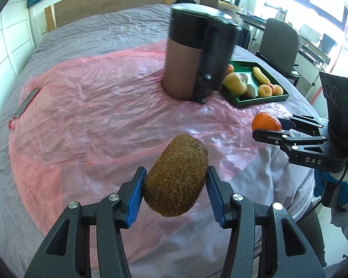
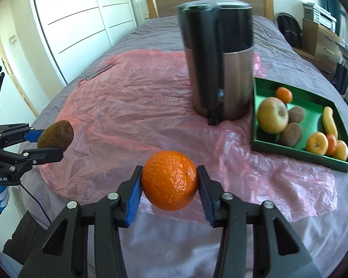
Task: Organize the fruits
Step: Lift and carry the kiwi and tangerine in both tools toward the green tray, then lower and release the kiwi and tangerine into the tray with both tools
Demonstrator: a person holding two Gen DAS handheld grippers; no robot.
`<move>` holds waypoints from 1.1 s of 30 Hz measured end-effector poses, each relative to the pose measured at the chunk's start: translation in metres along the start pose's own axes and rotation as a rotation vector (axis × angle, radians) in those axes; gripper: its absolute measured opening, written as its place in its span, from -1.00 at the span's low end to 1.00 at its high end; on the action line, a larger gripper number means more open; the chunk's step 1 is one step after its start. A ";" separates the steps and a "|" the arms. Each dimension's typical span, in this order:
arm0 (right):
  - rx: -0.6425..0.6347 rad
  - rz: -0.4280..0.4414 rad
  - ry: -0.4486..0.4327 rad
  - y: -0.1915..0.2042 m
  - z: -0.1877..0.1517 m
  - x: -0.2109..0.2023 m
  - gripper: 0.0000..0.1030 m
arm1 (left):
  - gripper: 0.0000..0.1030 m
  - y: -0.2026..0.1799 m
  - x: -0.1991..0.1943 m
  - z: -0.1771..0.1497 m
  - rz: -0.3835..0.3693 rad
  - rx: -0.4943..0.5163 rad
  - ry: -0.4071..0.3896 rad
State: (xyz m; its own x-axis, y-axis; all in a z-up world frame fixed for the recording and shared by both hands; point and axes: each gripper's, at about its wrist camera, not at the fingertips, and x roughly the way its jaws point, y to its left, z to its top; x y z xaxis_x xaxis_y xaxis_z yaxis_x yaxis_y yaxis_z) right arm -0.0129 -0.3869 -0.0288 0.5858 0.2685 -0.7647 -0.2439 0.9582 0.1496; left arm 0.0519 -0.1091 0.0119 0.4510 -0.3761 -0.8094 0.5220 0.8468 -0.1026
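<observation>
Lots of colour on this bed

Fuzzy brown kiwi, bright orange, green tray with a yellow banana, wrinkly pink plastic sheet over a grey bedspread, black fingers with blue pads.

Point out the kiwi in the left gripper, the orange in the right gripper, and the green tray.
kiwi (image 1: 176,178), left wrist view, middle of its fuzzy skin.
orange (image 2: 169,180), right wrist view, centre of its peel.
green tray (image 2: 299,154), right wrist view, its near outer wall.
</observation>
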 end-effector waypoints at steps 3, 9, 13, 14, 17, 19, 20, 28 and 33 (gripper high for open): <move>0.031 -0.022 -0.014 -0.019 -0.008 -0.010 0.36 | -0.11 -0.021 0.002 0.008 -0.009 0.034 -0.002; 0.095 -0.066 -0.039 -0.058 -0.019 -0.027 0.36 | -0.11 -0.059 0.010 0.025 -0.035 0.094 0.001; 0.146 -0.102 -0.065 -0.088 -0.026 -0.038 0.36 | -0.11 -0.082 0.022 0.036 -0.055 0.128 0.010; 0.159 -0.112 -0.071 -0.096 -0.028 -0.041 0.36 | -0.11 -0.087 0.025 0.038 -0.060 0.134 0.011; 0.189 -0.140 -0.083 -0.119 -0.030 -0.045 0.36 | -0.11 -0.104 0.035 0.048 -0.079 0.156 0.017; 0.201 -0.164 -0.093 -0.133 -0.030 -0.047 0.36 | -0.11 -0.115 0.042 0.054 -0.091 0.171 0.018; 0.206 -0.172 -0.099 -0.140 -0.029 -0.048 0.36 | -0.11 -0.120 0.045 0.058 -0.098 0.177 0.019; 0.247 -0.217 -0.151 -0.188 -0.013 -0.047 0.36 | -0.11 -0.156 0.078 0.093 -0.145 0.214 0.020; 0.272 -0.239 -0.174 -0.213 -0.002 -0.042 0.36 | -0.11 -0.171 0.101 0.120 -0.153 0.225 0.003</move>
State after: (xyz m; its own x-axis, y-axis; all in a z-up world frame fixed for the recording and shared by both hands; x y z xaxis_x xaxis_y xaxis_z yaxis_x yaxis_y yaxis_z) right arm 0.0130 -0.6024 -0.0302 0.7293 0.0255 -0.6837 0.1150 0.9805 0.1592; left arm 0.0946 -0.3371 0.0169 0.3524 -0.4918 -0.7962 0.7316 0.6753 -0.0934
